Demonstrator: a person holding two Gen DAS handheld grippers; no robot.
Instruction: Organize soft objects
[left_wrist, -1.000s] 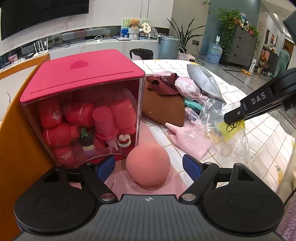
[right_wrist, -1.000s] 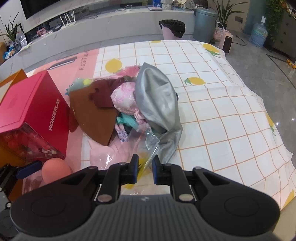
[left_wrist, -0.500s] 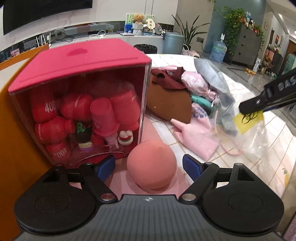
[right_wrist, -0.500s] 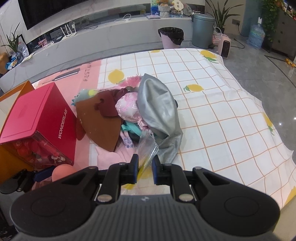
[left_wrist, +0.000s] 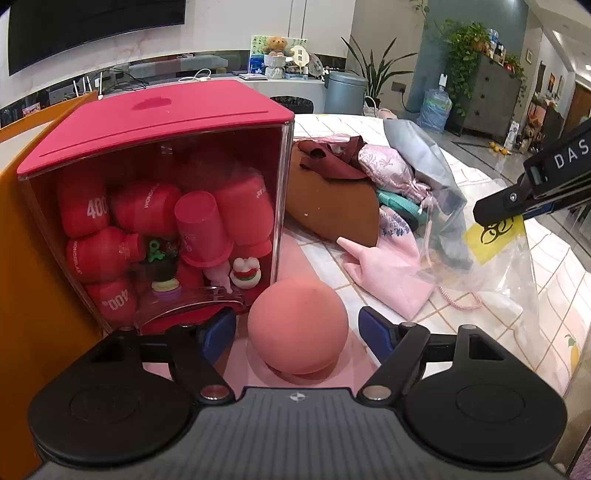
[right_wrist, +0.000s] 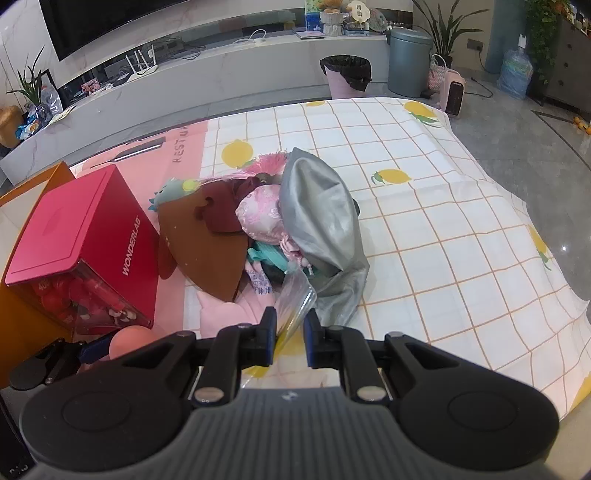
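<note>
A round pink soft ball (left_wrist: 297, 325) lies on the table between the open fingers of my left gripper (left_wrist: 297, 326); it also shows in the right wrist view (right_wrist: 129, 341). My right gripper (right_wrist: 290, 332) is shut on the edge of a clear plastic bag (right_wrist: 295, 299) with a yellow label (left_wrist: 495, 236), held above the table. A pile of soft things (right_wrist: 258, 225) lies in the middle: brown felt (left_wrist: 332, 210), pink pouch (left_wrist: 388, 166), grey fabric (right_wrist: 317, 210), pale pink cloth (left_wrist: 388, 269).
A red-lidded clear box (left_wrist: 159, 206) full of red bottles and small toys stands left of the ball, against an orange panel (left_wrist: 22, 258). The table carries a lemon-print checked cloth (right_wrist: 443, 221). Bins and plants stand beyond the table.
My right gripper has risen with the plastic bag, lifting it off the pile. My left gripper has edged closer around the pink ball, still open.
</note>
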